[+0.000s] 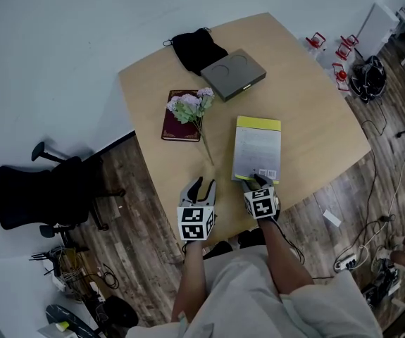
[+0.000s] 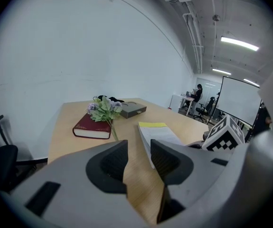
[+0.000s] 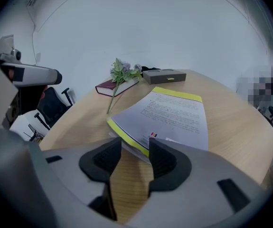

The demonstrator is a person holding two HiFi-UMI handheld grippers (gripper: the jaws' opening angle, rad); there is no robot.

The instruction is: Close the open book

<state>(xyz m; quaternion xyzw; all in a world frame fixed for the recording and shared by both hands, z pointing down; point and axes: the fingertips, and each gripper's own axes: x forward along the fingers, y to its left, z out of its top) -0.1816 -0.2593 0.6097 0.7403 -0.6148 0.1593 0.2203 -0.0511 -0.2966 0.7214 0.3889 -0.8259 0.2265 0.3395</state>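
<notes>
Dealing here with a thin soft-covered book with a white printed cover and a yellow strip along its edges, flat on the pale wooden table. Sits near the table's front edge, just ahead of the right tongs. Well apart from the dark red hardback book and the sprig of pale purple flowers lying across it, further back and to the left.

Looks shut already, or very nearly, with the near corner of the cover bowed slightly up off the pages in the right gripper view.

Judged light and floppy: paper cover, few pages, little stiffness, so likely to bend or spring back up rather than stay put. Probably slick on top, so liable to slide over the smooth table if pushed sideways. Not fragile, though easy to crease at a corner.

Best taken by the loose edge of the cover near that raised corner, away from the spine, or simply pressed flat from above with closed tips. Worth steadying the far side while pressing.

Right tongs: spread wide, gripping nothing, the book's yellow corner just beyond the tips and touching neither pad. Left tongs: also apart and empty, only bare table between them, hovering beside the book's left edge.
</notes>
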